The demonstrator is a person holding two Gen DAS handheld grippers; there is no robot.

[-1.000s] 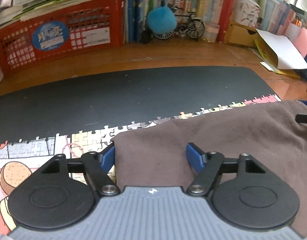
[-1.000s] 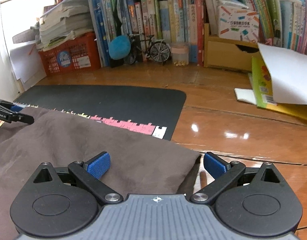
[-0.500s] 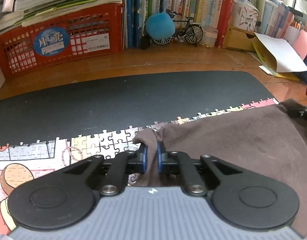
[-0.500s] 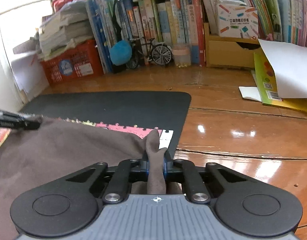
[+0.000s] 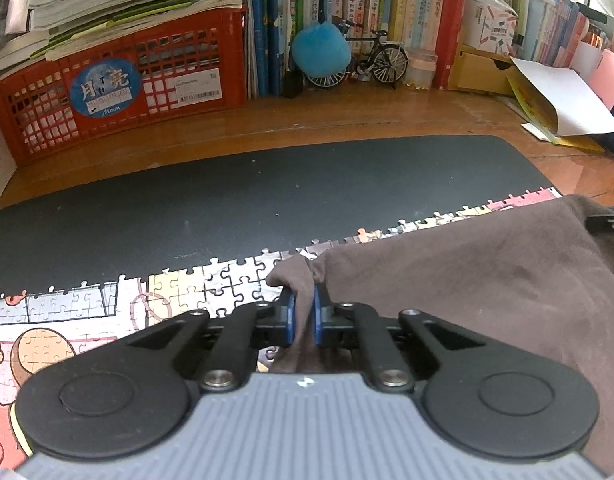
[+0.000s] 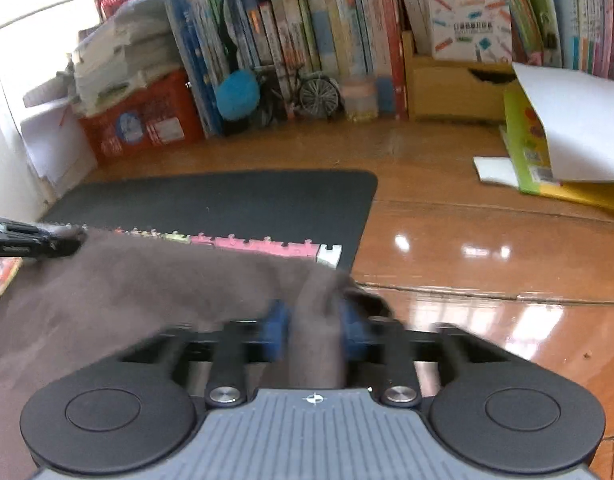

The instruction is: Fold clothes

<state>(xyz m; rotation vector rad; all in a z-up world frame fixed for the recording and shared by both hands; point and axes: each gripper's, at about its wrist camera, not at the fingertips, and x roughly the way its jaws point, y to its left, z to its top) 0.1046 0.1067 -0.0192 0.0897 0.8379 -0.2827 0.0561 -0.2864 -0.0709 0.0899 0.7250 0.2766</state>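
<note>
A brown cloth lies over a jigsaw puzzle on a black mat. My left gripper is shut on the cloth's left far corner, a fold pinched between its blue pads. In the right wrist view, my right gripper is shut on the cloth's right far corner; this view is blurred by motion. The left gripper's tip shows at the left edge there, and the right gripper's tip shows at the right edge of the left wrist view.
A red crate with stacked papers stands at the back left. Books, a blue plush ball, a model bicycle and a wooden box line the back. Loose papers and folders lie on the wooden desk at right.
Both grippers closed from open onto the cloth's far corners. They have since lifted the corners a little; the right gripper is moving, with its view blurred.
</note>
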